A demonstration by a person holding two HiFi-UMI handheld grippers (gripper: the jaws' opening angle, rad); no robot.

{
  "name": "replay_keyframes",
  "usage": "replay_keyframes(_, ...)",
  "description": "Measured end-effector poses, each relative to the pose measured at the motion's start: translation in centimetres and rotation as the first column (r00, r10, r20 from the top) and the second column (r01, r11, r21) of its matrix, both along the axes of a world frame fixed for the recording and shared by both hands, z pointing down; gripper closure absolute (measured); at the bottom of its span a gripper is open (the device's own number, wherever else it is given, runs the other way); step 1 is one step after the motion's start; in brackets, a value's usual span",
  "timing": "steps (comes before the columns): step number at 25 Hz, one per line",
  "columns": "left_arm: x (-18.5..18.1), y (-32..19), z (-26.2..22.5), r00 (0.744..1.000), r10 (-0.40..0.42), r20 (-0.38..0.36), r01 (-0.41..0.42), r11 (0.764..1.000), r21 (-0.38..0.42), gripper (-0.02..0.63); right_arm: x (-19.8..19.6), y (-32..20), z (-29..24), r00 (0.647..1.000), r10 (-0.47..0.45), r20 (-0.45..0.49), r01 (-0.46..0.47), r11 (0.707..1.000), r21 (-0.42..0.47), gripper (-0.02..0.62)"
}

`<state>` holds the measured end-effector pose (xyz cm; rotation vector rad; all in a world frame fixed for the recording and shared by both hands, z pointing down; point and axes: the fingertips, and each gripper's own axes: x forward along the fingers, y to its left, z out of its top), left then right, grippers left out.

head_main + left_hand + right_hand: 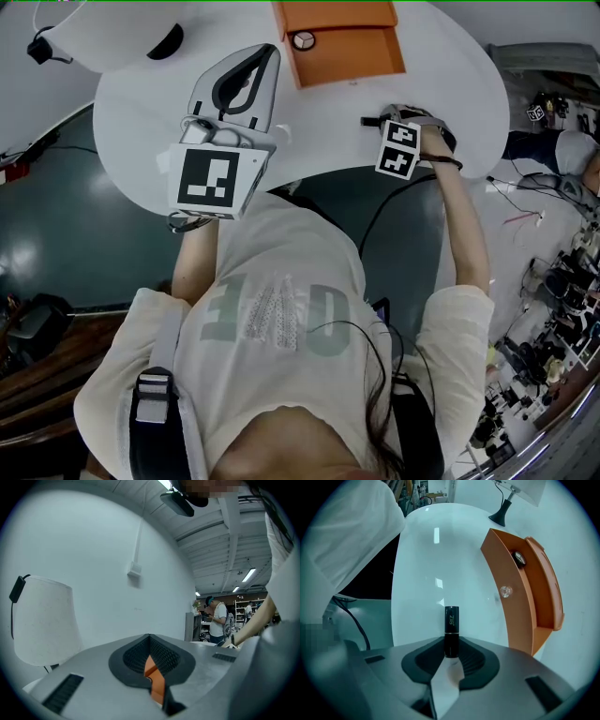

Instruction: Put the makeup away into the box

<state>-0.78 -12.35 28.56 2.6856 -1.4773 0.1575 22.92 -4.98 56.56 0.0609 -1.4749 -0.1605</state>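
A black lipstick tube (pixel 451 625) lies on the white round table (pixel 426 573), its near end between the pads of my right gripper (pixel 451 651), which points straight down and is shut on it. In the head view this gripper (pixel 387 121) is at the table's right front with the lipstick (pixel 370 122) poking out to its left. The orange box (pixel 361 52) stands open at the back, a small round compact (pixel 303 40) inside it. My left gripper (pixel 265 54) hovers level over the table left of the box, shut and empty.
A white lamp (pixel 112 37) stands at the table's back left. The box's front wall (pixel 506 602) carries a small clear knob (pixel 505 591). Bare tabletop lies between the lipstick and the box. A cluttered floor with cables is off to the right.
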Motion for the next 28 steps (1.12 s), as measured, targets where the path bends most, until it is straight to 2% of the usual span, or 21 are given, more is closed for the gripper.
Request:
replay_keyframes(5,0.7,0.0,-0.6,1.000,0.015,-0.020,-0.014,1.000,0.024,0.600,0.1,0.1,0.0,1.000,-0.001,-0.007,0.001,1.000,-0.006,0.500)
replay_keyframes(9,0.5,0.2,-0.3,1.000,0.015,-0.003,-0.015,1.000,0.009,0.600,-0.3,-0.2,-0.1,1.000,0.013,0.009,-0.013,1.000,0.004,0.500)
replay_keyframes(11,0.4,0.2,-0.3,1.000,0.011,0.003,-0.011,1.000,0.007,0.600,-1.6,-0.6,-0.9,0.989,0.095,0.111,-0.098,0.995,0.017,0.500)
replay_keyframes(12,0.3,0.2,-0.4,1.000,0.008,0.004,-0.008,1.000,0.009,0.600,-2.8,-1.1,-1.8,0.968,0.159,0.195,-0.166,0.986,0.016,0.500)
replay_keyframes(13,0.3,0.2,-0.5,1.000,0.005,0.004,-0.005,1.000,0.011,0.600,-4.2,-1.6,-3.0,0.928,0.229,0.295,-0.242,0.970,0.009,0.500)
replay_keyframes(14,0.3,0.2,-0.6,1.000,0.002,0.002,-0.002,1.000,0.012,0.600,-5.6,-2.3,-4.5,0.867,0.296,0.401,-0.320,0.947,-0.007,0.500)
replay_keyframes(15,0.2,0.1,-0.7,1.000,-0.002,0.001,0.002,1.000,0.014,0.600,-7.1,-3.0,-6.2,0.787,0.354,0.505,-0.393,0.919,-0.032,0.500)
replay_keyframes(17,0.3,0.0,-0.8,1.000,-0.004,0.001,0.004,1.000,0.016,0.600,-9.7,-4.2,-9.7,0.595,0.427,0.681,-0.509,0.856,-0.092,0.500)
replay_keyframes(19,0.5,0.0,-0.8,1.000,-0.001,0.005,0.001,1.000,0.018,0.600,-11.5,-5.3,-13.3,0.397,0.443,0.804,-0.585,0.797,-0.150,0.500)
replay_keyframes(21,0.9,0.0,-0.9,1.000,0.006,0.005,-0.006,1.000,0.021,0.600,-12.5,-6.0,-16.5,0.196,0.442,0.875,-0.645,0.731,-0.224,0.500)
replay_keyframes(24,1.3,0.2,-0.9,1.000,0.018,0.003,-0.018,1.000,0.025,0.600,-12.8,-6.5,-20.2,-0.107,0.435,0.894,-0.679,0.625,-0.385,0.500)
replay_keyframes(25,1.4,0.2,-0.9,1.000,0.022,0.004,-0.022,0.999,0.026,0.600,-12.7,-6.6,-21.0,-0.188,0.426,0.885,-0.673,0.600,-0.432,0.501)
replay_keyframes(26,1.5,0.3,-0.9,1.000,0.026,0.006,-0.026,0.999,0.027,0.600,-12.6,-6.6,-21.7,-0.249,0.415,0.875,-0.666,0.583,-0.465,0.502)
replay_keyframes(27,1.7,0.3,-0.9,1.000,0.029,0.009,-0.029,0.999,0.029,0.600,-12.4,-6.6,-22.3,-0.287,0.403,0.869,-0.664,0.570,-0.484,0.502)
replay_keyframes(28,1.8,0.4,-0.9,0.999,0.031,0.014,-0.032,0.999,0.030,0.600,-12.2,-6.6,-22.6,-0.309,0.393,0.866,-0.664,0.562,-0.492,0.502)
